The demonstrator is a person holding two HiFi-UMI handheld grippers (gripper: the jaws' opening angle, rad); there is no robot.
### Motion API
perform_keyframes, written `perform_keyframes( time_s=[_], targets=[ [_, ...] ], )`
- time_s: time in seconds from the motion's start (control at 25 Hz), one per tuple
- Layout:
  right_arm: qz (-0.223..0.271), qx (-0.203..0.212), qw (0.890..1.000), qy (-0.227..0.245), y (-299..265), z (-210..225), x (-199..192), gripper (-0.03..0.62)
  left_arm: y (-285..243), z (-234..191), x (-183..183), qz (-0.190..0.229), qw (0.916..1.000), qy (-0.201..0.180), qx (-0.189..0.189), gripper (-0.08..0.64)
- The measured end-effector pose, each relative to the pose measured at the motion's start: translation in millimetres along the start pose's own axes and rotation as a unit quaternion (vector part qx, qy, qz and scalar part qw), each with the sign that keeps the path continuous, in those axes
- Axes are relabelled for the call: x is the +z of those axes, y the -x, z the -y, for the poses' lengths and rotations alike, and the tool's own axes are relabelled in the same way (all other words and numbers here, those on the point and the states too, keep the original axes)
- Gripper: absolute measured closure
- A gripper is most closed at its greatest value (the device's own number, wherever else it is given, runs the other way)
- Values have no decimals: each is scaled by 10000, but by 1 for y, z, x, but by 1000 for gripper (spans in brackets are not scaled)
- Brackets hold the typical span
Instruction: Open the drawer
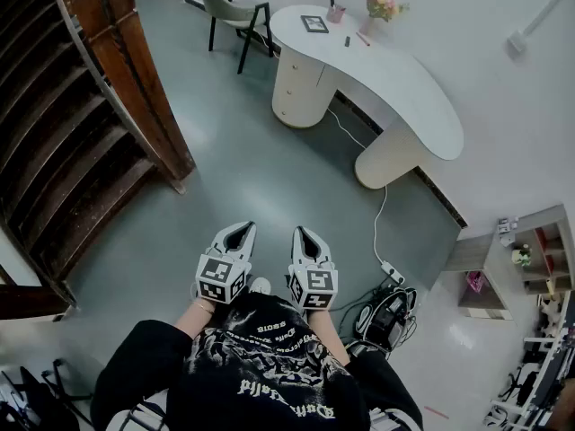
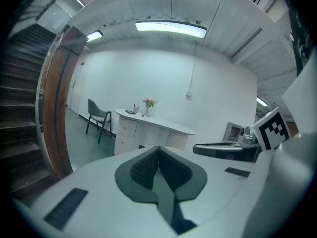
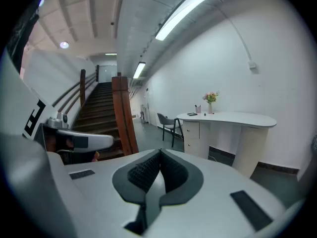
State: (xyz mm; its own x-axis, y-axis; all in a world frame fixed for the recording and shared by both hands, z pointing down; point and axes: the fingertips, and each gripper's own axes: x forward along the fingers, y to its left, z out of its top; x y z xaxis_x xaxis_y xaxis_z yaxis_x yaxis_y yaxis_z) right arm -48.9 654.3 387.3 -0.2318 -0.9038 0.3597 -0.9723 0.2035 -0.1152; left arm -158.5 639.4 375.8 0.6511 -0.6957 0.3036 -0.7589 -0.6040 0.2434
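jaws clenched empty on left gripper [image 1: 239, 233] and right gripper [image 1: 302, 235] (side by side); desk [image 1: 400, 92] stands well apart.

Left tongs [image 2: 159, 148] closed and empty, white desk [image 2: 154, 125] beyond, grey chair [image 2: 98, 115] beside it, stairs [image 2: 20, 108] at left

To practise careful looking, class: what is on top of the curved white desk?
On the desk: a vase of flowers, a pen pot, a dark flat item. Its drawers are shut, contents hidden.
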Motion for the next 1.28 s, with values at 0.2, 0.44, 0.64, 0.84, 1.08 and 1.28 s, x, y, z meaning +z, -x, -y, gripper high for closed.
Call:
perform_keyframes(
  time_s=[0.2, 0.44, 0.64, 0.84, 1.08, 1.28],
  targets=[
    [-54, 5, 10000, 47, 0, 4, -2, 566, -4, 2, 2, -24, 10000, -24, -9, 537],
    [-38, -73, 9999, -137, -3, 18, -8, 566, -10, 5, -7, -35, 10000, 66, 25, 537],
    [-22, -3, 9995, -319, -2, 31, -13, 566, -19, 7, -13, -66, 9998, 194, 83, 535],
    [-17, -23, 9994, -331, -11, 42, -10, 566, -32, 2, -8, -18, 9999, 112, 117, 535],
    [-52, -11, 9995, -307, -29, 48, -11, 566, -48, -18, -6, -32, 9999, 83, 146, 535],
    [-263, 78, 9995, -173, -59, 48, -11, 566, -68, -39, 0, -129, 9998, 92, 119, 535]
  ],
)
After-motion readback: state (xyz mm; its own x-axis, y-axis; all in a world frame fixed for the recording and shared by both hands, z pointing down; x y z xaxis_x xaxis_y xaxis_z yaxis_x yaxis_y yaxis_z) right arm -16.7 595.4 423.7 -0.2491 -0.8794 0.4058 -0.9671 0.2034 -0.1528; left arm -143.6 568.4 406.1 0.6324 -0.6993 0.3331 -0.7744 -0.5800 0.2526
